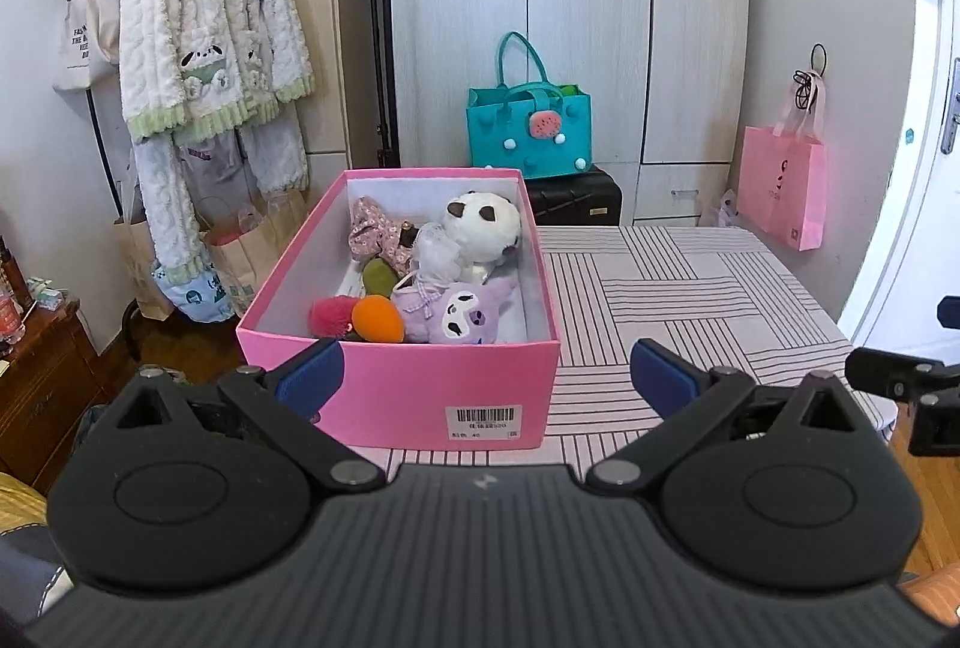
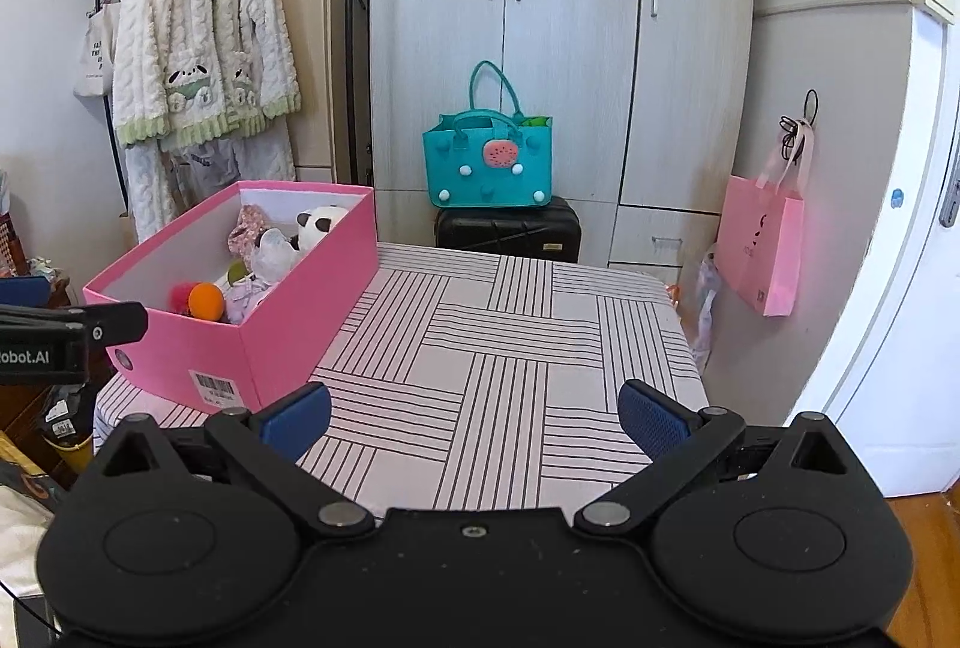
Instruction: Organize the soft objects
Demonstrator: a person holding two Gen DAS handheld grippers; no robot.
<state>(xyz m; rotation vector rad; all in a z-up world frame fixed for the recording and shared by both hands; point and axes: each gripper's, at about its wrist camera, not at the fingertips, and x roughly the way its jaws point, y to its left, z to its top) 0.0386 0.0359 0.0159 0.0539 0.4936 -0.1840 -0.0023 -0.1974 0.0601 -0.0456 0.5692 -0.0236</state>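
A pink box (image 1: 432,384) stands on the striped table (image 1: 690,288) at its left side. It holds several soft toys: a panda plush (image 1: 480,228), a purple plush (image 1: 462,315), an orange ball (image 1: 377,319), a red fuzzy toy (image 1: 329,317) and a floral fabric piece (image 1: 375,231). My left gripper (image 1: 486,372) is open and empty, just in front of the box's near wall. My right gripper (image 2: 474,417) is open and empty over the table's near edge, to the right of the box (image 2: 282,324). The panda (image 2: 321,225) and orange ball (image 2: 206,300) also show in the right wrist view.
A teal bag (image 1: 531,132) sits on a black suitcase (image 1: 576,198) behind the table, before a wardrobe. A pink paper bag (image 1: 780,195) hangs on the right wall. A white robe (image 1: 204,24) hangs on a rack at left, above paper bags on the floor.
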